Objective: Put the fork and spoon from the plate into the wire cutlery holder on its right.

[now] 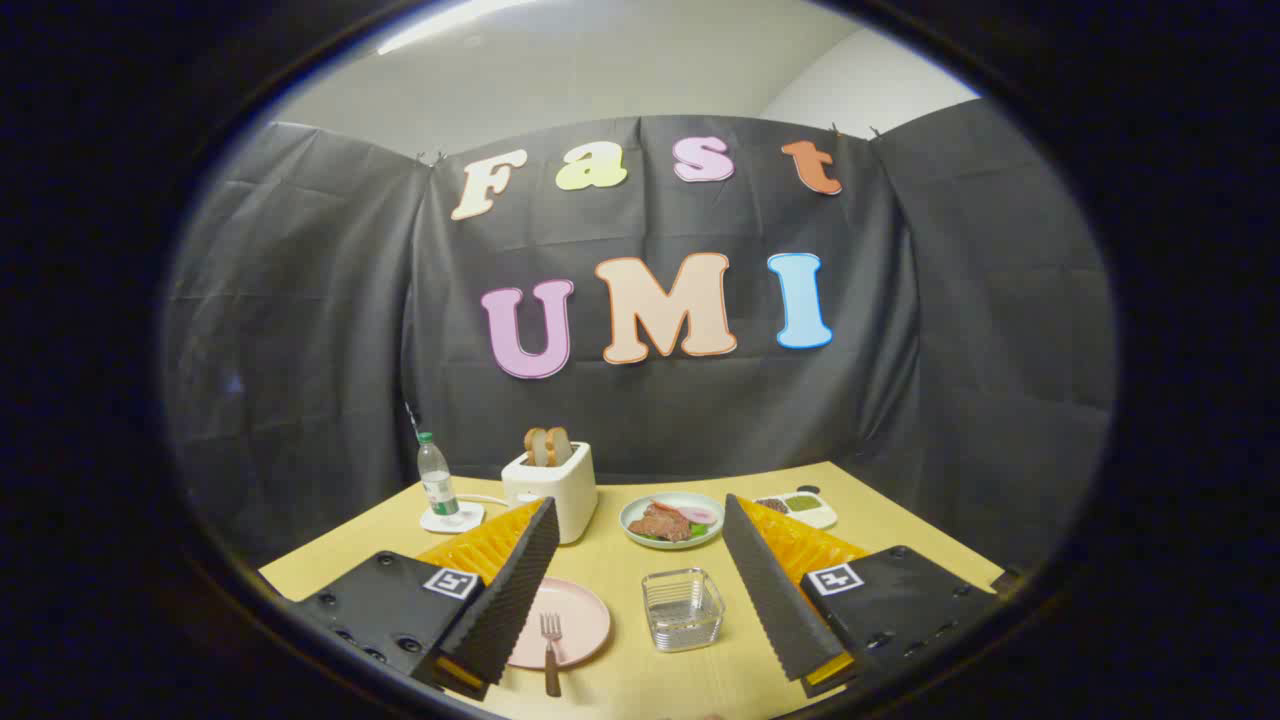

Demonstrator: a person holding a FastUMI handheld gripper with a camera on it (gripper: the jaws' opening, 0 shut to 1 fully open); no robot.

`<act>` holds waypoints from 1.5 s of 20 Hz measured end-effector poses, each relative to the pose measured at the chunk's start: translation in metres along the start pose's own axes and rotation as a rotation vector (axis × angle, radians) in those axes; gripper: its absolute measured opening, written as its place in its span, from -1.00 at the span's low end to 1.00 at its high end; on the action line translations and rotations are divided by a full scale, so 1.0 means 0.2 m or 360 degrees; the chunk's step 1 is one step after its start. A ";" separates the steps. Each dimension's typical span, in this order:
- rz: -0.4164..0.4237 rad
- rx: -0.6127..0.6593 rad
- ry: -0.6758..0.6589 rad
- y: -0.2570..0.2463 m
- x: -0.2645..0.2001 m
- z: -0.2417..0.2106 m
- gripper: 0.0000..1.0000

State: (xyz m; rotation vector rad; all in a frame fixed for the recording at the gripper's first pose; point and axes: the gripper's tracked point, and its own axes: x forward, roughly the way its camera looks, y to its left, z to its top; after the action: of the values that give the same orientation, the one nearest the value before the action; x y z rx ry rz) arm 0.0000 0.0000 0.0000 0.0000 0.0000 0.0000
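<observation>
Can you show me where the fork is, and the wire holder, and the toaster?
fork (550,640): gripper view, on its neck below the tines, over the pink plate's rim.
wire holder (683,610): gripper view, on its front wall, between the open fingers.
toaster (552,490): gripper view, on its white front.

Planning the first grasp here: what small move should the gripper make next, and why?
Probably lower the open gripper toward the fork on the pink plate. Its fingers are spread, holding nothing, and the wire holder stands empty beside the plate.
</observation>
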 end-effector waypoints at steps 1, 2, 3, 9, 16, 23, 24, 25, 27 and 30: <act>-0.0004 -0.0004 -0.0004 0.00 0.01 0.00 1.00; -0.0010 -0.0010 -0.0007 -0.01 0.01 0.01 1.00; -0.0021 -0.0020 -0.0002 -0.02 0.03 -0.01 1.00; -0.0050 -0.0048 0.0008 0.01 0.04 0.00 1.00; -0.0057 -0.0073 0.0027 0.03 -0.02 -0.04 1.00; -0.0036 -0.0085 0.0158 0.07 -0.04 -0.26 1.00; -0.0021 -0.0085 0.0179 0.09 -0.03 -0.30 1.00; 0.0000 -0.0081 0.0206 0.12 -0.03 -0.35 1.00; 0.0049 -0.0075 0.0264 0.17 -0.01 -0.45 1.00; 0.0147 -0.0115 0.0338 0.25 0.01 -0.60 1.00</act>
State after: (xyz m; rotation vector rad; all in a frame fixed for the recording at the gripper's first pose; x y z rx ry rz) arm 0.0024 0.0508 -0.1203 -0.0720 0.2126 0.0924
